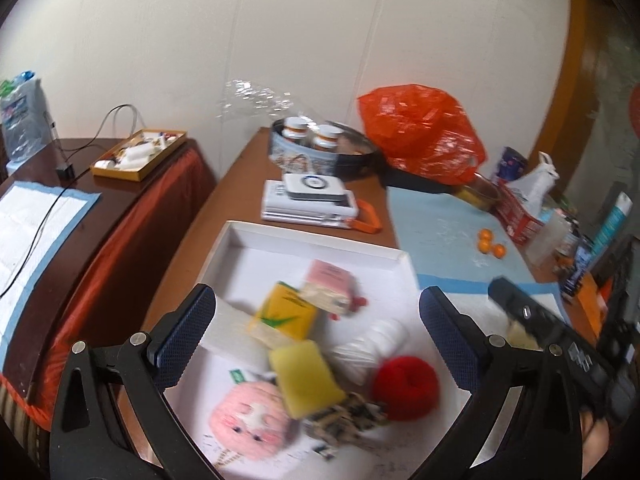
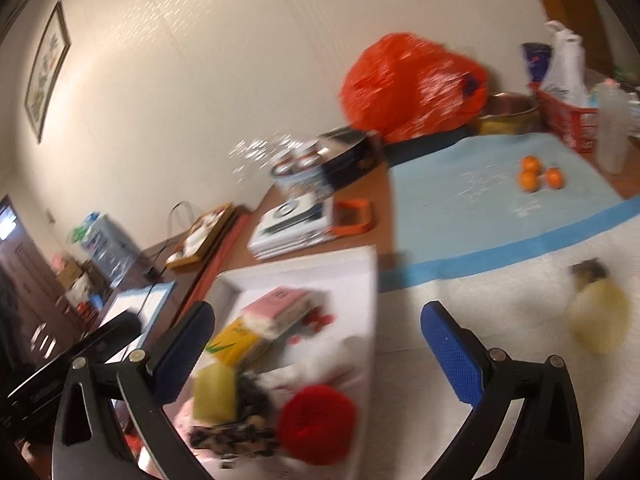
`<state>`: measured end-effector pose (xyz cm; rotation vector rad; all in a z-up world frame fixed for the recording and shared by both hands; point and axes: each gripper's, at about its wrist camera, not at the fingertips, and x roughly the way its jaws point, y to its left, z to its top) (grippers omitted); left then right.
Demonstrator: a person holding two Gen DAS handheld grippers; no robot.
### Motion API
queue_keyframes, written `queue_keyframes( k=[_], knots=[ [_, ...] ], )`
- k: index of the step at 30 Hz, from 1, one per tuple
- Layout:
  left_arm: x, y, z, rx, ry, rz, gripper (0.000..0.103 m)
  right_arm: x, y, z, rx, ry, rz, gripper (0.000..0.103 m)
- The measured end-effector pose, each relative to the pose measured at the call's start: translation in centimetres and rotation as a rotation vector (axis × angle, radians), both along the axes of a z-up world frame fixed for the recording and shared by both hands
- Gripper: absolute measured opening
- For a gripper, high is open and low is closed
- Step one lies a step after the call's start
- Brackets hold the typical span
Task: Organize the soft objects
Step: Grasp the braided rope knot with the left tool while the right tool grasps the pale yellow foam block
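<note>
Both grippers' fingers [image 1: 316, 332] [image 2: 316, 340] wide apart, empty; yellow plush [image 2: 599, 316] on pad, right view only.

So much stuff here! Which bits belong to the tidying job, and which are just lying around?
Job:
white tray
red yarn ball
yellow sponge
pink plush
yellow soft toy

Lying about:
orange bag
three small oranges
stacked books

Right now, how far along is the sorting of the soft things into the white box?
Mostly done: the white box already holds the red yarn ball, yellow sponge, pink plush, tissue packs and more. Nothing is in hand: the left gripper and right gripper are both open and empty. Left: a pale yellow soft item lies on the white pad, outside the box.
</note>
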<state>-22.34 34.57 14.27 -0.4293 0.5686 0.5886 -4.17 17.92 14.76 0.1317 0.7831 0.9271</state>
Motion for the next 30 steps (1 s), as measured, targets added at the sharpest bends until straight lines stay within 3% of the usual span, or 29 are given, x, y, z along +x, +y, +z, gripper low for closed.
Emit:
queue_keyframes(
  k=[5,9,14,15,16,17,18,20,24,30],
  knots=[
    [1.2,-3.2,0.4,-0.008,-0.012,-0.078,0.103,3.6,-5.3,-0.4,-0.079,-0.108,-0.209,0.103],
    [2.9,-5.5,-0.4,-0.031,-0.002,-0.14,0.103,7.2,-10.2,-2.7,-0.184,-0.112,-0.335,0.103],
    [6.0,-8.6,-1.9,-0.075,0.032,-0.212,0.103,9.7,-11.3,-5.7,-0.306,-0.08,-0.255,0.101],
    [6.7,-9.3,-2.1,-0.078,0.044,-0.224,0.103,9.9,-11.0,-6.2,-0.329,-0.083,-0.227,0.098],
    [7.6,-9.9,-2.4,-0.078,0.059,-0.232,0.103,10.1,-10.5,-6.7,-0.348,-0.086,-0.202,0.085],
    [8.2,-10.6,-2.7,-0.079,0.071,-0.239,0.103,10.4,-10.3,-7.3,-0.364,-0.081,-0.178,0.06],
    [8.8,-11.1,-2.9,-0.083,0.081,-0.244,0.103,10.5,-10.0,-7.8,-0.379,-0.072,-0.159,0.045],
    [10.1,-12.2,-3.4,-0.099,0.09,-0.256,0.103,10.5,-10.4,-8.4,-0.383,-0.06,-0.124,0.03],
    [13.2,-14.4,-4.6,-0.115,0.095,-0.286,0.103,10.0,-13.0,-7.6,-0.315,-0.053,-0.055,0.025],
    [20.0,-18.4,-7.3,-0.15,0.113,-0.389,0.103,12.8,-20.6,-8.3,-0.221,0.093,-0.141,0.025]
  ],
)
